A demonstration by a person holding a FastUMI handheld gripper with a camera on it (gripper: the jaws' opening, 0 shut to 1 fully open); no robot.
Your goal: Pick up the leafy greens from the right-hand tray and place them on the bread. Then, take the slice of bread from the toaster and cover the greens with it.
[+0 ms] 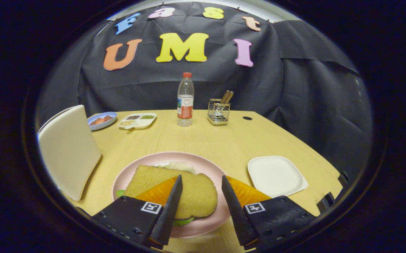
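The greens (pixel 183 221) are almost wholly covered by the top slice of bread (pixel 175 189); just a green edge peeks out at six o'clock of the slice and another sliver at nine o'clock. The bottom slice (pixel 176 166) shows only as a pale strip at twelve o'clock. The gripper (pixel 201 200) hangs with fingers apart, its left finger (pixel 170 207) hiding part of the slice and the pink plate (pixel 196 160). The white toaster (pixel 67 151) at nine o'clock hides the table (pixel 224 140) behind it. What fills the divided tray (pixel 137 120) and the blue dish (pixel 102 120) at eleven o'clock is too small to tell, as are the sticks in the wire holder (pixel 219 112).
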